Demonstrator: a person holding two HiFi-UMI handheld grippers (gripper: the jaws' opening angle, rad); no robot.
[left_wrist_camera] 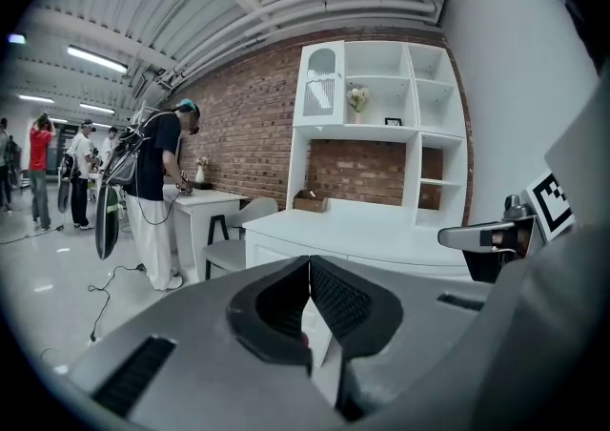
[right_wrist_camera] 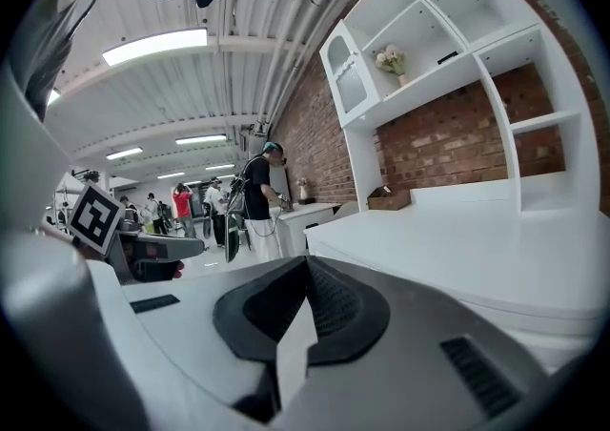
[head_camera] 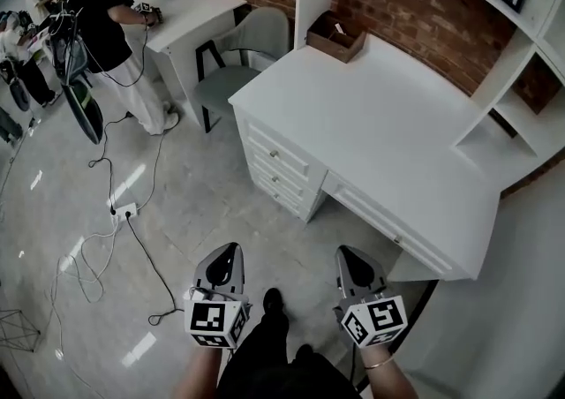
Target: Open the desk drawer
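Note:
The white desk (head_camera: 380, 124) stands ahead of me, with a stack of three small drawers (head_camera: 275, 168) at its left end and a long shallow drawer (head_camera: 388, 231) under the top; all are closed. My left gripper (head_camera: 232, 251) and right gripper (head_camera: 345, 252) hover side by side over the floor, short of the desk front and touching nothing. Both are shut and empty. The left gripper view has its jaws (left_wrist_camera: 310, 263) meeting in front of the desk (left_wrist_camera: 315, 224). The right gripper (right_wrist_camera: 307, 263) is beside the desk top (right_wrist_camera: 457, 238).
A wooden box (head_camera: 335, 35) sits at the desk's back corner, under a white shelf unit (head_camera: 521, 79). A grey chair (head_camera: 238, 62) and a second desk (head_camera: 190, 9) stand to the left, where a person (head_camera: 106, 18) works. Cables and a power strip (head_camera: 124, 209) lie on the floor.

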